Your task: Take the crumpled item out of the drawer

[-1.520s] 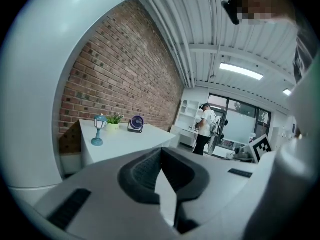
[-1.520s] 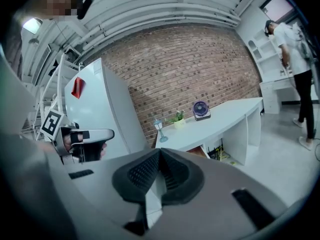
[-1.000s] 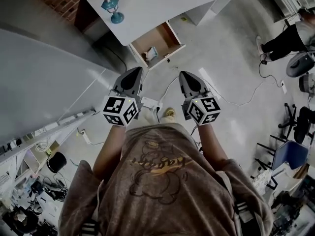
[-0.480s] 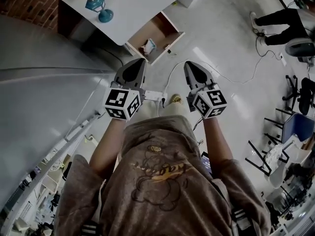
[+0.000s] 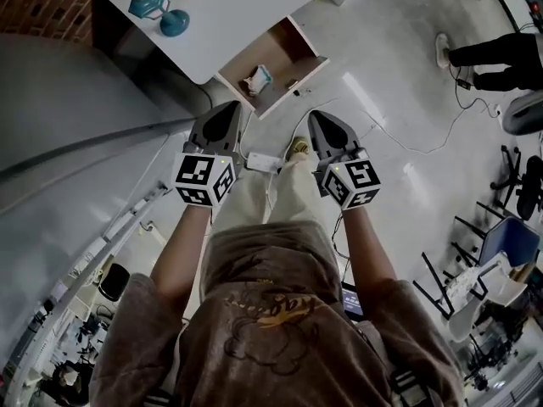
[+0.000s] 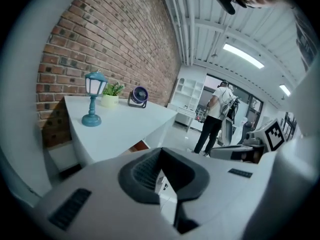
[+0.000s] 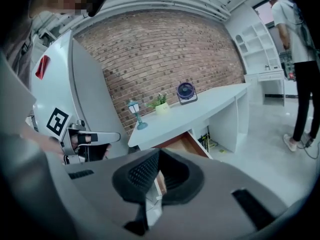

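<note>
Pointing toward twelve o'clock, the grey left gripper (image 5: pixel 227 117) and grey right gripper (image 5: pixel 324 131) both have their jaws pressed together on nothing. This looks like an approach posture, well short of the pulled-out wooden drawer (image 5: pixel 299 39) under the white desk (image 5: pixel 246 7). The crumpled white-and-blue item (image 5: pixel 256 79) lies exposed inside the drawer.

The drawer (image 5: pixel 284 51) stands pulled open from under the white desk (image 5: pixel 246 7), far ahead and slightly left. It is shallow, with a brown wooden inside and a pale front edge. The crumpled item (image 5: pixel 256 80), a small whitish wad with a light-blue patch, lies on the drawer's floor toward its near left corner.
</note>
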`<state>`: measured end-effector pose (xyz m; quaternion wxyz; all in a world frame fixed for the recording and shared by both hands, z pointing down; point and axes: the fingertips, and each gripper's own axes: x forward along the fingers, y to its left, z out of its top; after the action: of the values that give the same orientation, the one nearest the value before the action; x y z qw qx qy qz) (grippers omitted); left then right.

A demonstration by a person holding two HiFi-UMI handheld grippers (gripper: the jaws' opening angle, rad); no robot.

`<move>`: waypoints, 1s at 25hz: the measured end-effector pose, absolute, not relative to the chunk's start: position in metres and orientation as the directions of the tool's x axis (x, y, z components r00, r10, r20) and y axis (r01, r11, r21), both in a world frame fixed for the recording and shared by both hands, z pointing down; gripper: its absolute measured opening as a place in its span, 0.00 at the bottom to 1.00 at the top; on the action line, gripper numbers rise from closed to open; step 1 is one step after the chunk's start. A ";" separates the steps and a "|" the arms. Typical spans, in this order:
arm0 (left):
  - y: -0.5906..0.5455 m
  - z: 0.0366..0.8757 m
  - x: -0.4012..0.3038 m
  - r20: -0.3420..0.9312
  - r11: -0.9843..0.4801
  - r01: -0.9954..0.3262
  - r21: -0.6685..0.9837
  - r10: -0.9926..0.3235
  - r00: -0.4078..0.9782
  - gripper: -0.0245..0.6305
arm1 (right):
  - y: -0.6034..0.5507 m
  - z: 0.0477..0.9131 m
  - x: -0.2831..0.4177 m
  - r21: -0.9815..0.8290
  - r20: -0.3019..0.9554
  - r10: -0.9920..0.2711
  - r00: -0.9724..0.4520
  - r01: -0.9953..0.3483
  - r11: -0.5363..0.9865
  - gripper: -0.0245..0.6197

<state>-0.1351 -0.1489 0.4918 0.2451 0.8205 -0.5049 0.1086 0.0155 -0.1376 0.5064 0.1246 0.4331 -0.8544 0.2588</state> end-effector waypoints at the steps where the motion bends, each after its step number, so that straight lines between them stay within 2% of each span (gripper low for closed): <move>1: -0.153 0.499 -0.136 0.434 -0.355 -0.887 0.294 -0.778 0.455 0.05 | -0.143 0.513 0.015 -0.336 0.442 -0.666 -0.601 -0.799 0.498 0.03; 11: -0.194 0.566 -0.138 0.493 -0.291 -0.918 0.269 -0.778 0.391 0.05 | -0.186 0.574 0.011 -0.347 0.478 -0.595 -0.646 -0.762 0.547 0.03; 25: -0.205 0.632 -0.126 0.559 -0.288 -0.919 0.269 -0.730 0.392 0.05 | -0.202 0.621 0.004 -0.368 0.510 -0.542 -0.668 -0.739 0.565 0.03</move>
<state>-0.1262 -0.2050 0.6322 0.2828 0.7850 -0.5254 0.1668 0.0039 -0.2022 0.6208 0.1723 0.3691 -0.8676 0.2853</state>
